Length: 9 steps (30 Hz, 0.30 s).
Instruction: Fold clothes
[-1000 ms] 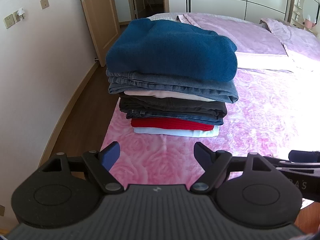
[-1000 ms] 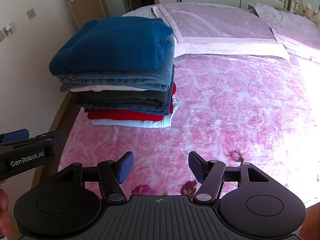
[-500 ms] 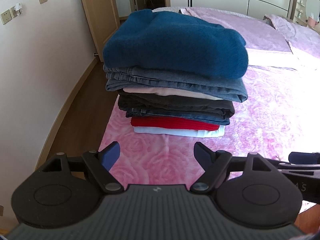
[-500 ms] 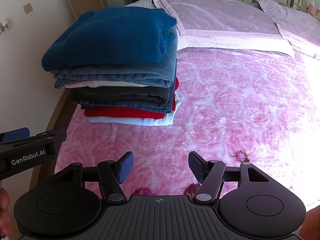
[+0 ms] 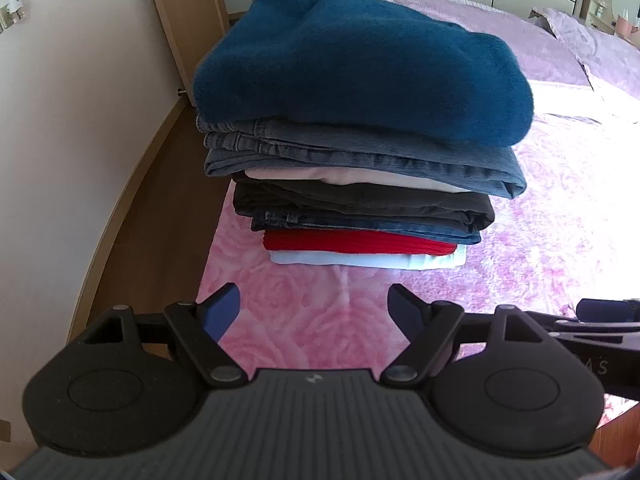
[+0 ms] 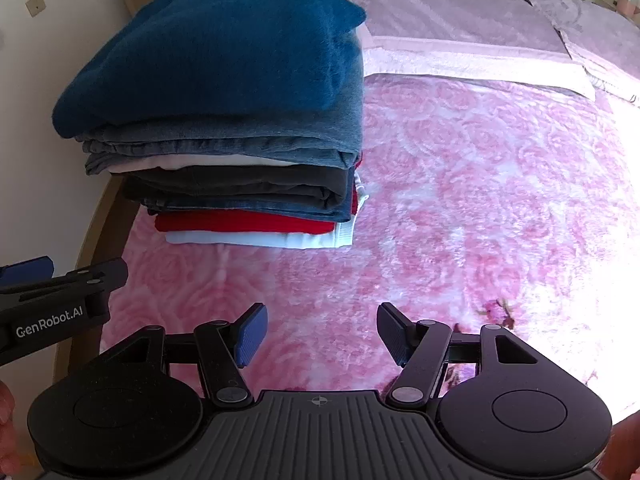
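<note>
Two open grippers facing a folded stack on the bed

Left wrist view: seven folded garments make one pile of folded clothes (image 5: 360,152) sitting on the pink rose-patterned plush blanket (image 5: 540,248), near the bed's left edge. Top to bottom: fluffy teal-blue sweater (image 5: 360,60), faded blue denim jeans (image 5: 360,156), pale cream garment (image 5: 348,178), dark charcoal trousers (image 5: 360,200), darker blue jeans (image 5: 360,226), red ribbed knit (image 5: 352,242), white garment (image 5: 360,260) at the base. Sweater & upper jeans overhang the lower layers. Left gripper (image 5: 314,308) hovers w/ jaws spread wide, nothing between its blue-padded fingers (image 5: 222,310); only blanket shows in the gap, pile well ahead of the tips. Wooden floor (image 5: 160,208) and cream wall (image 5: 80,120) to the left, wooden door (image 5: 180,20) behind. Part of the other black tool pokes in at far right.

Right wrist view: same pile (image 6: 240,140) sits upper left, teal sweater (image 6: 224,52) on top, white layer (image 6: 260,239) touching the blanket (image 6: 480,200). Right gripper (image 6: 320,334) also stands wide, empty, over bare blanket, clear of the pile. Lilac folded bedspread (image 6: 440,16) lies across the far end of the bed. Left tool's black arm w/ white lettering (image 6: 52,312) enters at left edge.
</note>
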### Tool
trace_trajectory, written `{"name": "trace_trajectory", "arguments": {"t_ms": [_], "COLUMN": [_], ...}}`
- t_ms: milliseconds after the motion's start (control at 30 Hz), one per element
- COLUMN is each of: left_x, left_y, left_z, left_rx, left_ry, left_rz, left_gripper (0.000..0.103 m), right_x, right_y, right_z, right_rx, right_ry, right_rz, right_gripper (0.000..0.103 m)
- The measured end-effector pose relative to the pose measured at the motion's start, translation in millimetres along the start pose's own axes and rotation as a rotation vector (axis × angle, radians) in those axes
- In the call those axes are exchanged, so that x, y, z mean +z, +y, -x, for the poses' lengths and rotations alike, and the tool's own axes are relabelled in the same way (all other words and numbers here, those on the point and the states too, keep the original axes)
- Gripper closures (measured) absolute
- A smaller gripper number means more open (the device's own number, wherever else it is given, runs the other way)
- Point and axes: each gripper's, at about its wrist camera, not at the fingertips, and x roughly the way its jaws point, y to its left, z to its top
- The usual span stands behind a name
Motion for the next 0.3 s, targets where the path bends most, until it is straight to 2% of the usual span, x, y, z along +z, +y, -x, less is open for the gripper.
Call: {"name": "trace_trajectory", "arguments": {"t_ms": [300], "left_x": [18], "left_y": [12], "left_z": [-9], "left_rx": [-0.011], "left_ry": [-0.023], "left_rz": [-0.031], "left_gripper": [0.024], "right_x": [15], "right_y": [14], "right_z": [-12], "right_rx": [-0.018], "right_ry": [0.026], "right_rz": [-0.015], "right_gripper": [0.039]}}
